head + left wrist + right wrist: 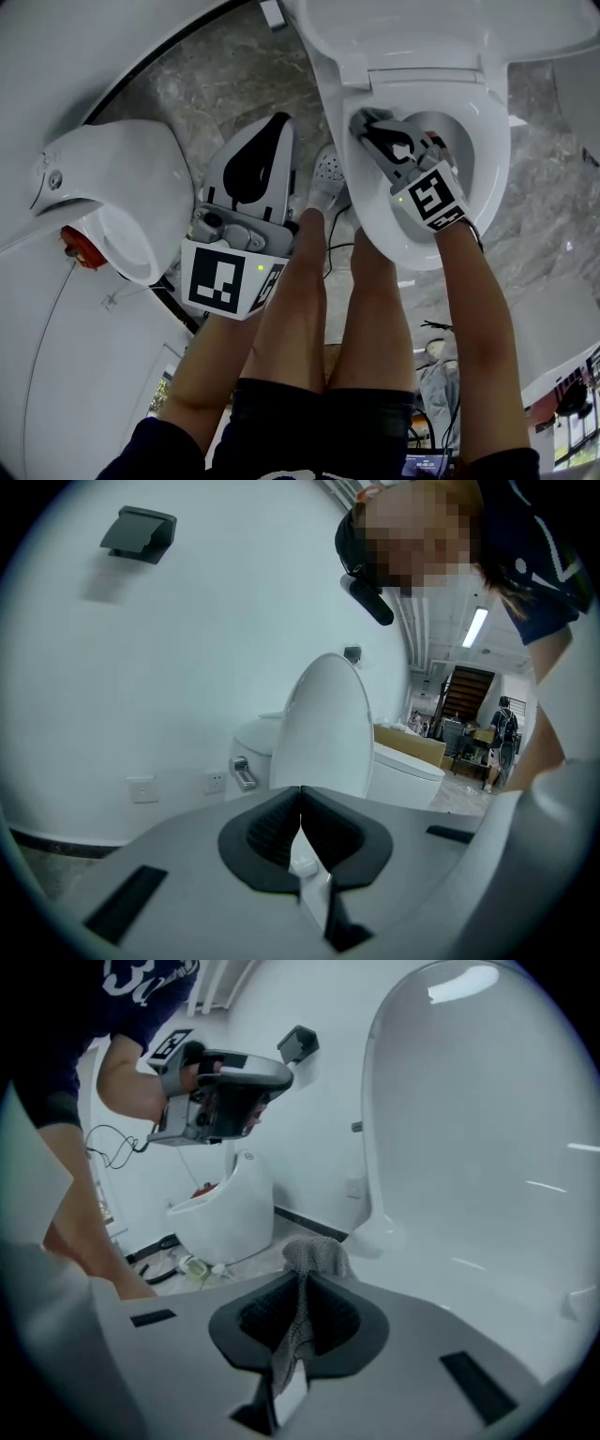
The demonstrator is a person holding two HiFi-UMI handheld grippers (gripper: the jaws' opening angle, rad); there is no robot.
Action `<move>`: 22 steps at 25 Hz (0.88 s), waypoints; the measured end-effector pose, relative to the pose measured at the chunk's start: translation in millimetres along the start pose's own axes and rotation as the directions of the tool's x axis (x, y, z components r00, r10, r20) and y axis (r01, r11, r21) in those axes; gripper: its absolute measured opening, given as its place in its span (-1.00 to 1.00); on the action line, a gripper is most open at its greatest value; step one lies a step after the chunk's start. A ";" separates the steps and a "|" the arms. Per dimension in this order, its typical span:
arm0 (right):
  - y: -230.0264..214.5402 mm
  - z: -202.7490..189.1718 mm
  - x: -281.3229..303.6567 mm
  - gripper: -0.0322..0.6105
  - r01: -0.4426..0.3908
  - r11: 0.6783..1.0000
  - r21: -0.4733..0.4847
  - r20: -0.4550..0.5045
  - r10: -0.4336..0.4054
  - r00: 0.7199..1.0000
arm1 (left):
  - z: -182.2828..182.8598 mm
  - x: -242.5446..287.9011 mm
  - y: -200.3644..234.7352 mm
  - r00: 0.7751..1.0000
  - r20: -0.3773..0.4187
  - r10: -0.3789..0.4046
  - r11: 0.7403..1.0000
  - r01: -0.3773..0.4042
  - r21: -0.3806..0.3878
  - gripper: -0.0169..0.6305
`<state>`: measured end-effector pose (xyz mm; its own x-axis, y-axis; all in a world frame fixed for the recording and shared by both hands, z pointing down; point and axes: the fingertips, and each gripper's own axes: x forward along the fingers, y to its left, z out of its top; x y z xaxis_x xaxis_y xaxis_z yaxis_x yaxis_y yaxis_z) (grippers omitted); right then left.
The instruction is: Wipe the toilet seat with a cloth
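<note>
The white toilet seat [487, 141] lies down on the bowl at the upper right, its lid [422, 37] raised behind it. My right gripper [370, 131] is shut on a grey cloth [356, 120], which rests against the left side of the seat rim. In the right gripper view the cloth [314, 1258] bunches out past the shut jaws [302, 1279], with the lid [487, 1147] standing to the right. My left gripper [279, 124] hangs over the floor to the left of the toilet. Its jaws [300, 794] are shut with nothing in them.
A second white fixture [122, 187] with a red object [80, 244] inside stands at the left. The person's legs and a white shoe [328, 173] stand between it and the toilet. Cables [342, 248] lie on the grey marble floor [187, 84]. Another toilet [323, 728] faces the left gripper.
</note>
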<state>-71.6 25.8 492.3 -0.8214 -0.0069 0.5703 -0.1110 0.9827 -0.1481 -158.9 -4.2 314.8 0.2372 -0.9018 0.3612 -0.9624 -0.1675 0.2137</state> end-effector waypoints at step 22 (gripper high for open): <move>-88.8 -12.4 -40.1 -0.76 0.306 0.952 0.010 -0.016 -0.306 0.952 | -0.1 -4.6 -6.2 1.000 -0.008 -0.013 1.000 0.013 0.006 -0.89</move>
<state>-21.9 -58.9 492.6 -0.7393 -0.3043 0.6008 -0.3628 0.9315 0.0253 -154.0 1.0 311.9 0.2508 -0.8965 0.3653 -0.9600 -0.1819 0.2127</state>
